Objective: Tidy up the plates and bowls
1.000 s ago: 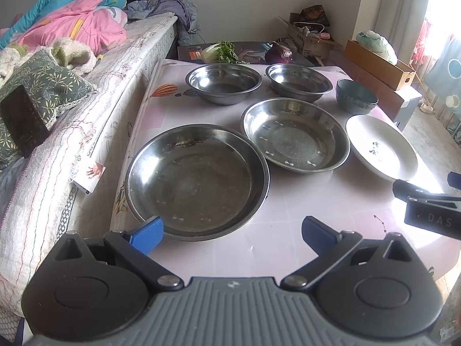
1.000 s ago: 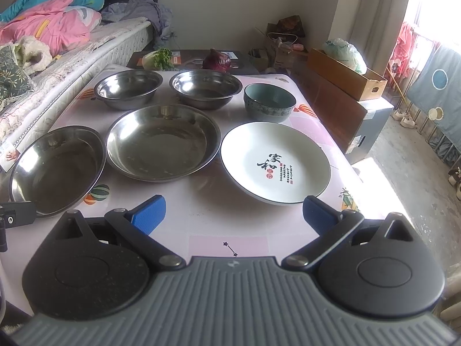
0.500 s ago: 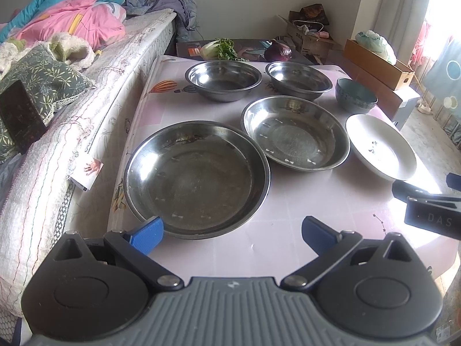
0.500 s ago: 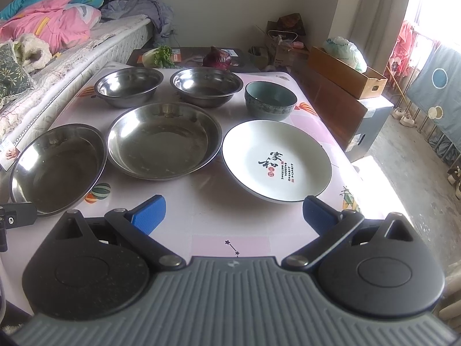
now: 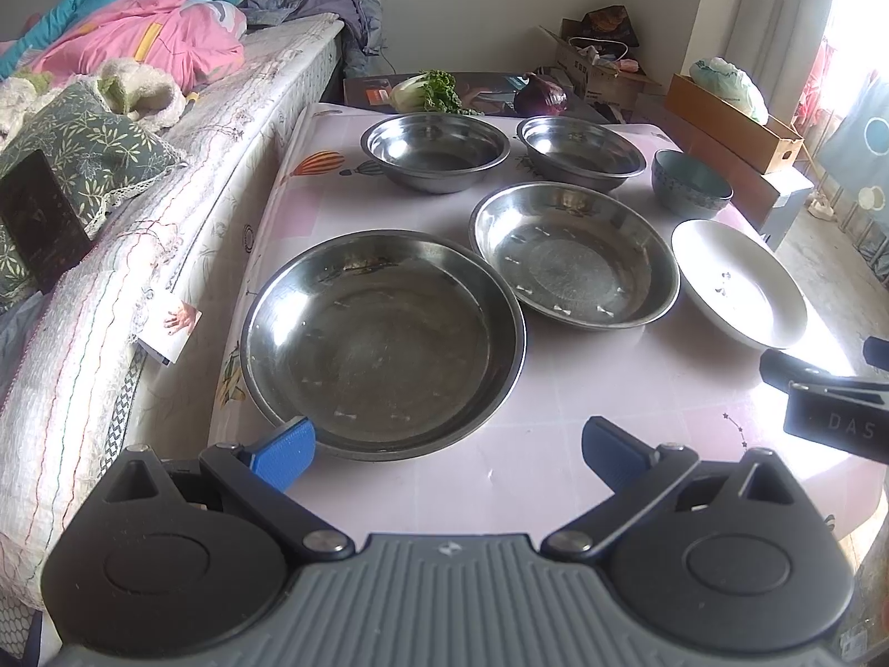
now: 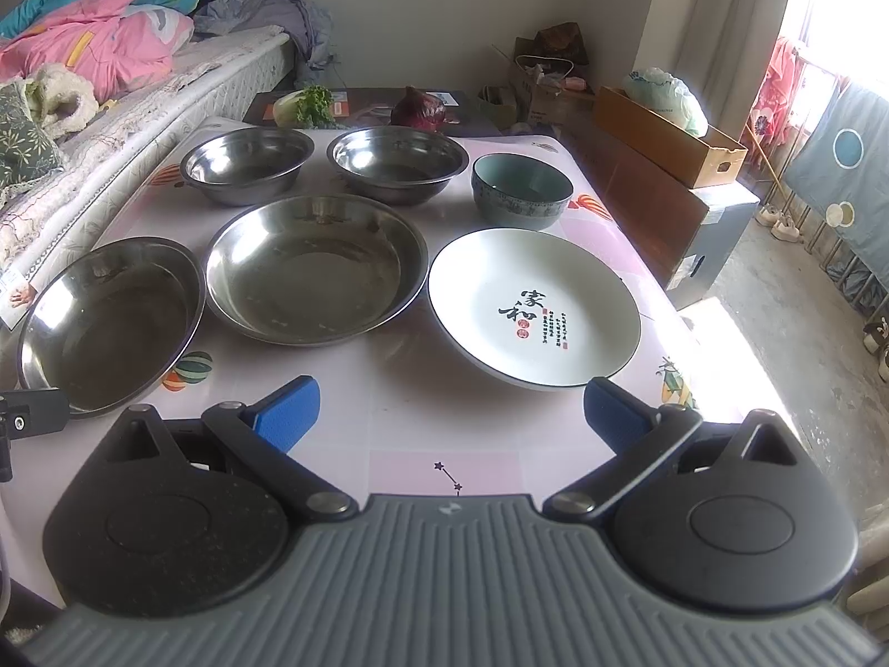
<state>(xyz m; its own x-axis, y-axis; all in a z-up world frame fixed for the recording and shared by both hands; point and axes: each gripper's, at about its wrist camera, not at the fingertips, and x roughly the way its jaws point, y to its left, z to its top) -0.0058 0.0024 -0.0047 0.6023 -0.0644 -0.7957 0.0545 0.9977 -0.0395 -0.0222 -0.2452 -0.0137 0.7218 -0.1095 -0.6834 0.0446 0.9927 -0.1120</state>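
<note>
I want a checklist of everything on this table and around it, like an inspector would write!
Surface: table with a pink patterned cover, sunlit on the right.
Job's things: two steel plates, two steel bowls, a teal bowl, a white plate with writing; all separate, none stacked.
Clutter: leafy greens and a red cabbage beyond the far edge.
Grippers: left gripper and right gripper open, holding nothing.
Cables: nothing seen.
Surroundings: bed on the left, cardboard box on the right.
</note>
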